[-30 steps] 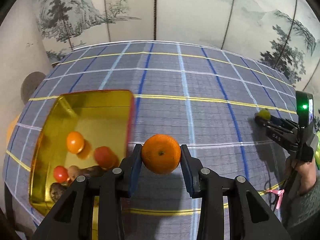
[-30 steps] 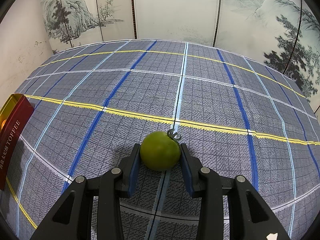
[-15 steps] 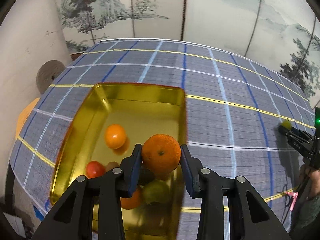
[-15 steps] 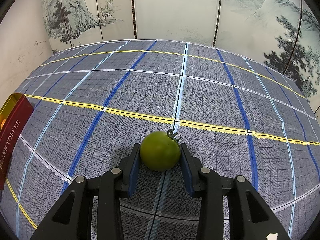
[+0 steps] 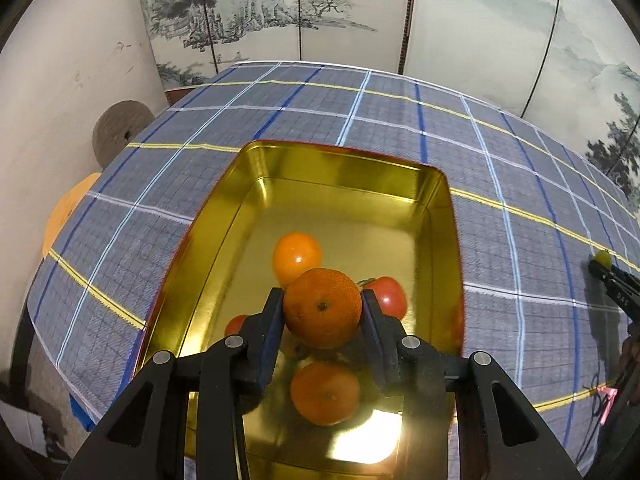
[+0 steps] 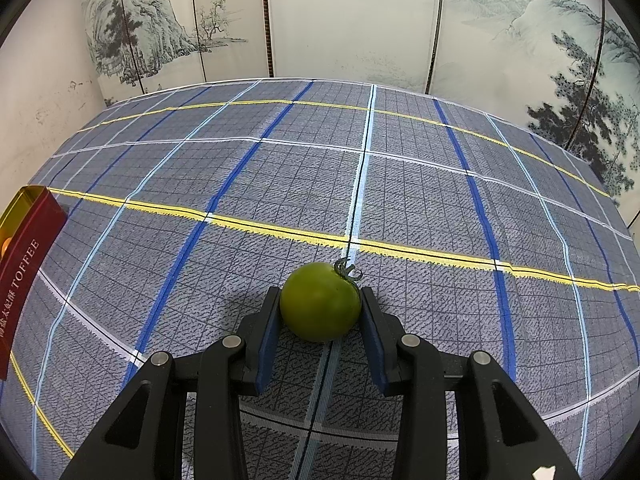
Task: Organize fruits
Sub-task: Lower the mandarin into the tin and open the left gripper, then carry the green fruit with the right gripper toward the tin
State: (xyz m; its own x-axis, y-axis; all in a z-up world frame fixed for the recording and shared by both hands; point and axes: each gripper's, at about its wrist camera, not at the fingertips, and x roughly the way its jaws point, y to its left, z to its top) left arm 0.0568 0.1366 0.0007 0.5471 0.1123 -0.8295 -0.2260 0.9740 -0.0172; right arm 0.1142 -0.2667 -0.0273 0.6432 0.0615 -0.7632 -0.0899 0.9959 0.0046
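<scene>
My left gripper [image 5: 322, 300] is shut on an orange mandarin [image 5: 320, 314] and holds it above the inside of a gold tin tray [image 5: 340, 168]. In the tray lie another orange fruit [image 5: 297, 256], a red tomato [image 5: 387, 298] and a small red fruit [image 5: 235, 324]. An orange shape [image 5: 325, 394] under the held mandarin may be its reflection. My right gripper [image 6: 320, 300] is shut on a green tomato [image 6: 318, 306] low over the plaid cloth. The tray's red side [image 6: 24, 276] shows at the far left of the right wrist view.
The plaid tablecloth [image 6: 400, 184] covers the table, and a painted folding screen [image 6: 352, 20] stands behind it. The right gripper [image 5: 610, 276] shows at the right edge of the left wrist view. A brown disc [image 5: 120, 128] and an orange object [image 5: 64, 216] sit off the table's left edge.
My left gripper has carried the mandarin leftward from over the bare cloth to over the tray. The right gripper and green tomato have not moved.
</scene>
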